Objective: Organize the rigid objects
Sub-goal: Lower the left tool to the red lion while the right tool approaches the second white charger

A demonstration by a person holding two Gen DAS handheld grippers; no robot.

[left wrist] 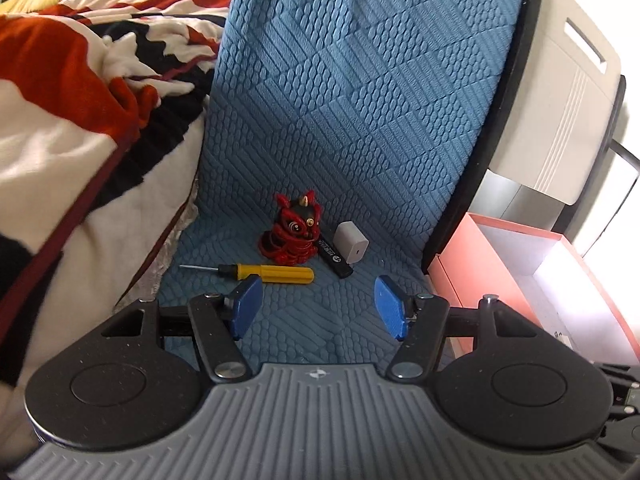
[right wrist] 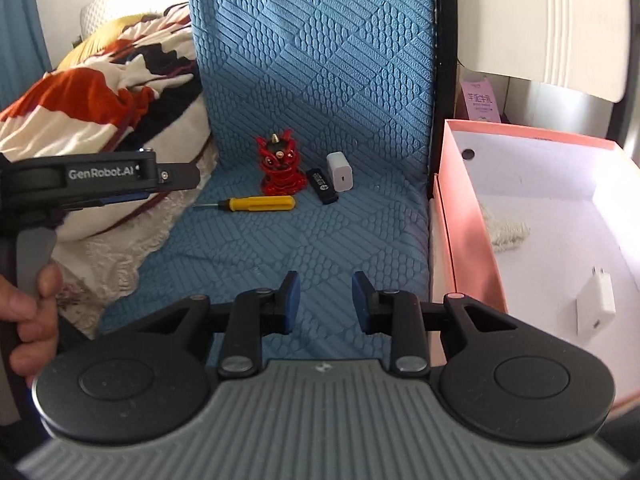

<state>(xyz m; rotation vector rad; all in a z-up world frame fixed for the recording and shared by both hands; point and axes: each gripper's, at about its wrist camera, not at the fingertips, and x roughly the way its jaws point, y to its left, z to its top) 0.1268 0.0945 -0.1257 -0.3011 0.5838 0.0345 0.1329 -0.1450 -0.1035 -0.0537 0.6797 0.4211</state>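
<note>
On the blue quilted mat lie a yellow screwdriver, a red lion figurine, a black stick and a white charger cube. They also show in the right wrist view: screwdriver, figurine, black stick, cube. My left gripper is open and empty, just short of the screwdriver. My right gripper is open and empty, further back over the mat. A pink box to the right holds a white charger.
A red, white and black blanket is heaped along the mat's left edge. The pink box stands against the mat's right edge, with a fluffy white item inside. A white chair back stands behind it.
</note>
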